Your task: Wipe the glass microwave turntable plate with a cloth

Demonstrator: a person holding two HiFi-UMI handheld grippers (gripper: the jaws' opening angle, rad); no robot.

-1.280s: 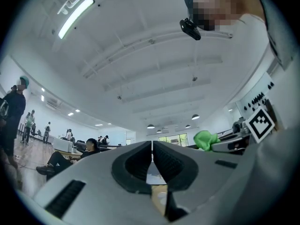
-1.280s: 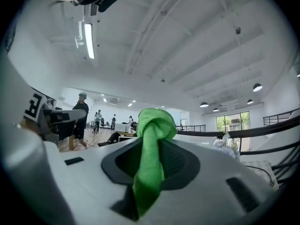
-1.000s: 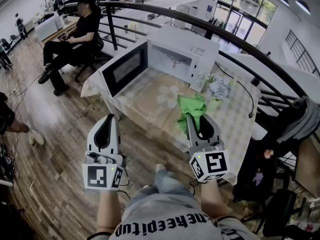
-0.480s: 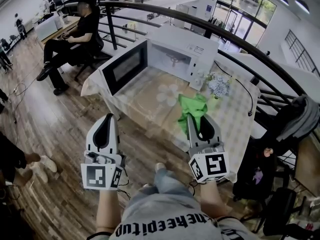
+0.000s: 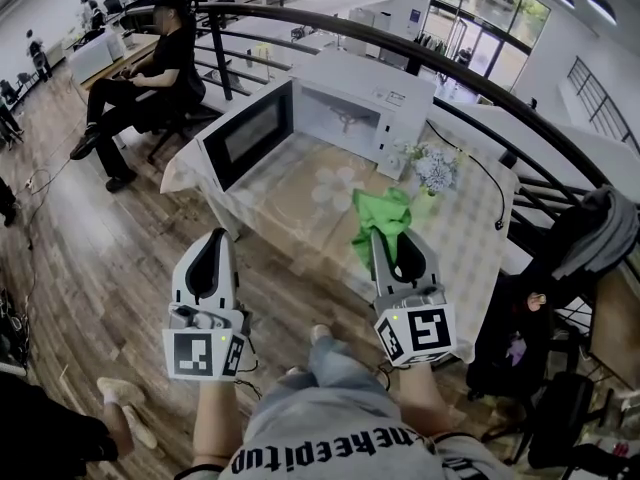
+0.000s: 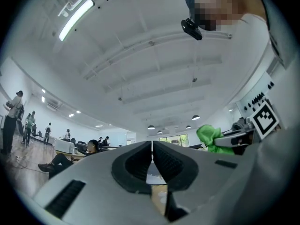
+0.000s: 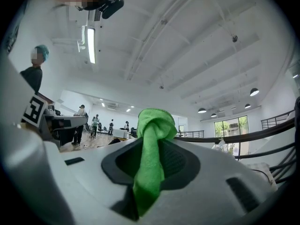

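My right gripper (image 5: 385, 236) is shut on a green cloth (image 5: 384, 214), which bunches above the jaws (image 7: 151, 125) and hangs down between them. It hovers over the near edge of the table (image 5: 470, 268). My left gripper (image 5: 217, 236) is shut with nothing in it (image 6: 152, 154), held to the left over the wooden floor. The cloth (image 6: 209, 138) also shows at the right of the left gripper view. A faint round outline, seemingly the clear glass plate (image 5: 292, 200), lies on the tablecloth in front of the white microwave (image 5: 365, 103), whose door (image 5: 248, 136) stands open.
A small vase of flowers (image 5: 436, 175) and a dark cable (image 5: 492, 190) are at the table's right. A black railing (image 5: 480, 93) runs behind it. A person sits on a chair (image 5: 150, 68) at the left; a dark jacket (image 5: 590, 238) hangs at the right.
Both grippers have stayed nearly still; the right one with the cloth edged slightly left. A passer-by at the left edge has walked towards the bottom of the view.
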